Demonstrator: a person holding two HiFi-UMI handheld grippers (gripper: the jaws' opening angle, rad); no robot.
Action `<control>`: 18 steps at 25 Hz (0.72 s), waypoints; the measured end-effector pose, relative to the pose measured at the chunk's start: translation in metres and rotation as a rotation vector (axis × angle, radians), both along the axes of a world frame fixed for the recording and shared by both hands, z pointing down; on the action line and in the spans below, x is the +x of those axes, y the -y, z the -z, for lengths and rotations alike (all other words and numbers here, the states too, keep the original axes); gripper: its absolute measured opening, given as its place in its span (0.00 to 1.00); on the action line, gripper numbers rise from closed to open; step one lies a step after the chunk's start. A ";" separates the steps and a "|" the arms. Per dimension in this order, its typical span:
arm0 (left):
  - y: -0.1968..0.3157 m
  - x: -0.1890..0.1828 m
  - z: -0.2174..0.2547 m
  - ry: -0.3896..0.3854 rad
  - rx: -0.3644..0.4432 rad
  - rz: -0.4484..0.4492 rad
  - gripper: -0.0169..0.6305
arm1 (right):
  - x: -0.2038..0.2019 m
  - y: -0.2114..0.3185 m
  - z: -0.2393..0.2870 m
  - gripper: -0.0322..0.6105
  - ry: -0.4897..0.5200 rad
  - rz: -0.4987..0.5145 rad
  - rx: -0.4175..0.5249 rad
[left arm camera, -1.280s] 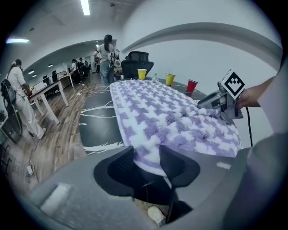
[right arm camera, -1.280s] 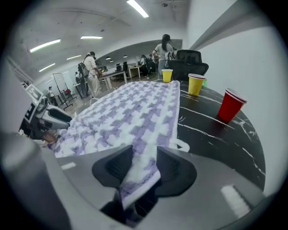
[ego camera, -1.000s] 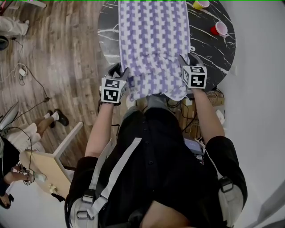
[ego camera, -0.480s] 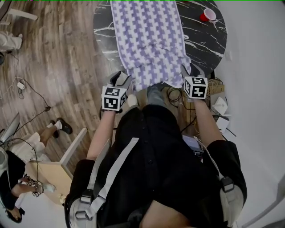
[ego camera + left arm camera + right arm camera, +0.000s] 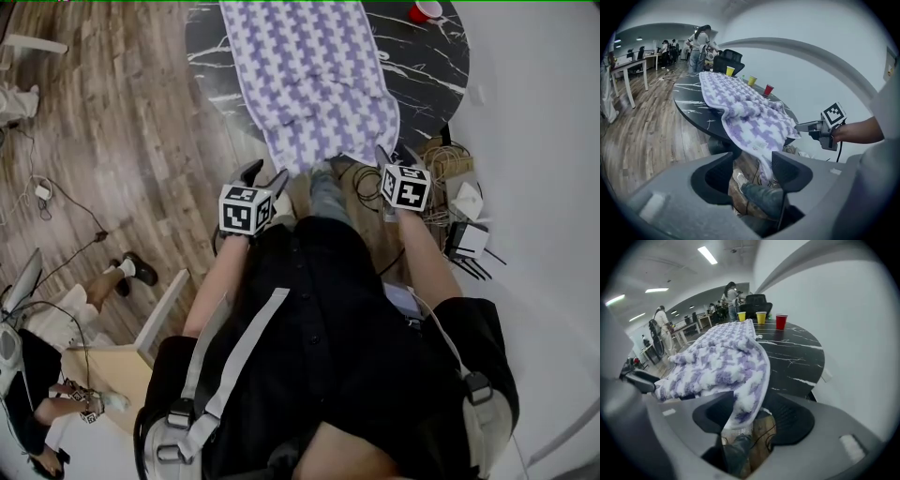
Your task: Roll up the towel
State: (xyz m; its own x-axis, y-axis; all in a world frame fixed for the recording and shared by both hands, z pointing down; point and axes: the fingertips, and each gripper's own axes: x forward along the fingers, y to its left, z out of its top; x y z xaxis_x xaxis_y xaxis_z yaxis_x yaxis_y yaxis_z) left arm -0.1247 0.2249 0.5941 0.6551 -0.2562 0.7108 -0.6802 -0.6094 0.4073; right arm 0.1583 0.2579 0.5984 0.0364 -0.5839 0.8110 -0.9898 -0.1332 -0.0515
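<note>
Head view with both claw views. At left, the left claw (image 5: 265, 174) hangs just off the near rim of the counter (image 5: 211, 56), tilted down over the wooden floor (image 5: 112, 122). Its jaws have just been opening and stand apart, and the towel's drooping near edge shows between them with neither pad pressing on it. At centre, the towel (image 5: 309, 75) lies lengthwise across the round, black, marbled counter. It is white with a repeating purple check and has a thick, fluffy pile. The far part lies fairly flat, while the near end is rumpled and spills over the rim, one corner dangling. At right, the right claw (image 5: 395, 159) sits just beside that overhanging end. Its jaws have likewise just been opening and stand wide, and the dangling corner hangs loosely between them, unpinched. A red cup (image 5: 427, 9) stands on the counter, well apart from the cloth. The towel is judged soft, limp and light: unlikely to slide, but apt to sag and bunch wherever it is unsupported. The sensible hold is at the two near corners, one claw on each, so that the roll starts even.
</note>
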 end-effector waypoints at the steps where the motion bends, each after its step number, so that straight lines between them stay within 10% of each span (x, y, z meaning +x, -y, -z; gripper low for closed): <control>1: -0.004 0.000 -0.001 -0.003 -0.007 -0.005 0.44 | 0.002 -0.003 0.000 0.42 0.011 -0.042 0.007; 7: -0.023 0.004 -0.018 -0.022 -0.073 -0.060 0.44 | 0.000 -0.022 -0.005 0.44 0.155 -0.218 0.024; 12: -0.036 0.016 -0.014 -0.088 -0.098 -0.138 0.13 | -0.019 -0.027 -0.013 0.36 0.436 -0.296 0.061; 18: -0.048 0.007 0.000 -0.098 -0.082 -0.182 0.11 | -0.022 -0.046 -0.005 0.19 0.350 -0.257 0.045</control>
State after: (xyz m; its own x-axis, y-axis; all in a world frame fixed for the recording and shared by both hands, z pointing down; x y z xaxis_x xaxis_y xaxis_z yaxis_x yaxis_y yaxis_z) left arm -0.1172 0.2732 0.5944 0.7524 -0.0712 0.6549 -0.5164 -0.6810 0.5192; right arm 0.1365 0.3039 0.6032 -0.0876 -0.6270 0.7741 -0.8464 -0.3629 -0.3897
